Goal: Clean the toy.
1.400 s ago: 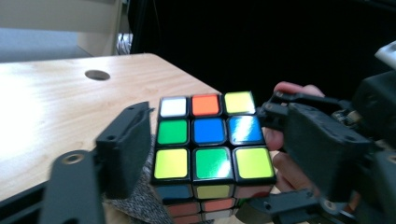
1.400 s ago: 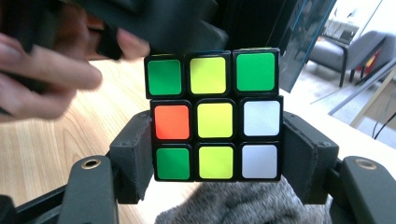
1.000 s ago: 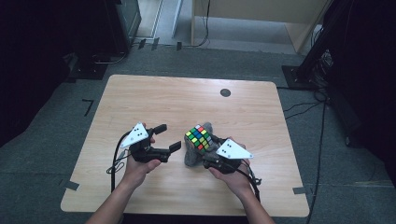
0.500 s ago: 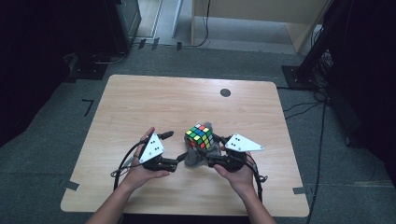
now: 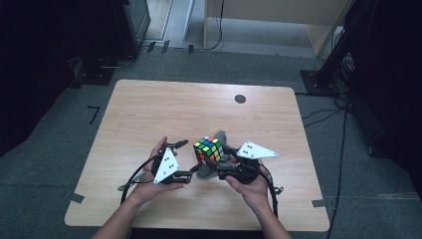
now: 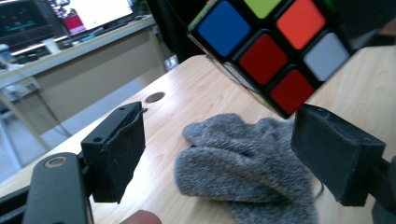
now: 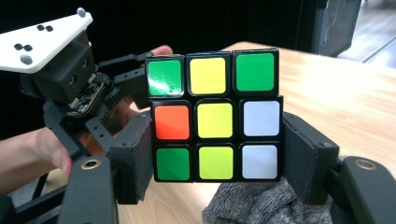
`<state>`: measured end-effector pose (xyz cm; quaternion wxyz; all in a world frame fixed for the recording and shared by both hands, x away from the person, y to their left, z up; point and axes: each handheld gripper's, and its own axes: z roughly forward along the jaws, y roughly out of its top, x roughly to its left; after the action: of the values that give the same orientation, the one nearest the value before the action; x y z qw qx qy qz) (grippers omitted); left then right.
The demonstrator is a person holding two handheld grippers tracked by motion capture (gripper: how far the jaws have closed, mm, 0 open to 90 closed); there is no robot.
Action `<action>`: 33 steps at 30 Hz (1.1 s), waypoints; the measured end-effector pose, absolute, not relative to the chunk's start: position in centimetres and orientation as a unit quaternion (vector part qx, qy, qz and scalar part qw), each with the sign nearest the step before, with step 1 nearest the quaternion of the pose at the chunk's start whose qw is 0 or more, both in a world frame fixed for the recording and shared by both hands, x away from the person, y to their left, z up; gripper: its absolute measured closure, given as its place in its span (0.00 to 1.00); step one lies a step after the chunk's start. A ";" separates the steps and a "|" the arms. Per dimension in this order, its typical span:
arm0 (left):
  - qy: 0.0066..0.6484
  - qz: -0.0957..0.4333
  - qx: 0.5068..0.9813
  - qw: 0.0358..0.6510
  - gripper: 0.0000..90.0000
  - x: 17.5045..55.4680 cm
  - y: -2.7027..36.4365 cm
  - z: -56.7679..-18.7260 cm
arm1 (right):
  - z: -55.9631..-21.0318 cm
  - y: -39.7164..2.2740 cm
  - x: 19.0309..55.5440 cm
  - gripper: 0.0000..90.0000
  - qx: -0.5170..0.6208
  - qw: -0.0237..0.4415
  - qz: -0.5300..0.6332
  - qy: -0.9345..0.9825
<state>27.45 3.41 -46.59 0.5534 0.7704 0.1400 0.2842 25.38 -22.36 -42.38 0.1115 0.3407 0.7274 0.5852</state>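
- Bench (image 5: 149, 114): a pale wooden top with a small dark round hole near its far edge; the work sits at the person's side of it, between the two hands.
- Grey sock (image 6: 243, 163): it lies crumpled on the bench, directly under the cube, not yet gripped.
- Rubik's cube (image 7: 215, 116): lifted clear of the bench and held above the sock, so the pick-up of the cube looks done (its colours are mixed).
- Right gripper (image 7: 215, 154): its fingers (image 7: 135, 158) press on the two sides of the cube's lower layers, a firm hold.
- Left gripper (image 6: 219, 154): its fingers (image 6: 121, 149) have just been closing but stand wide apart and empty, the sock ahead between them; by my reading, either grasping the sock or meeting the cube is left to do.
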 end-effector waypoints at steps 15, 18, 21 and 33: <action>0.127 0.275 0.785 0.540 0.15 27.0 3.0 -46.4 | -43.0 -21.5 25.9 0.38 0.370 0.041 0.570 0.732; 0.110 0.284 0.783 0.543 0.16 26.9 2.8 -46.6 | -43.1 -21.8 26.2 0.38 0.383 0.023 0.570 0.727; 0.093 0.292 0.783 0.541 0.17 26.7 2.6 -46.7 | -43.1 -21.7 26.3 0.38 0.386 0.014 0.566 0.728; 0.061 0.301 0.789 0.532 0.30 26.1 2.0 -47.2 | -43.7 -21.0 26.8 0.38 0.401 -0.034 0.537 0.742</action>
<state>26.12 2.05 -47.24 0.5317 0.7893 0.0606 0.3012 26.81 -21.01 -43.66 -0.0341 0.4008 0.7416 0.5369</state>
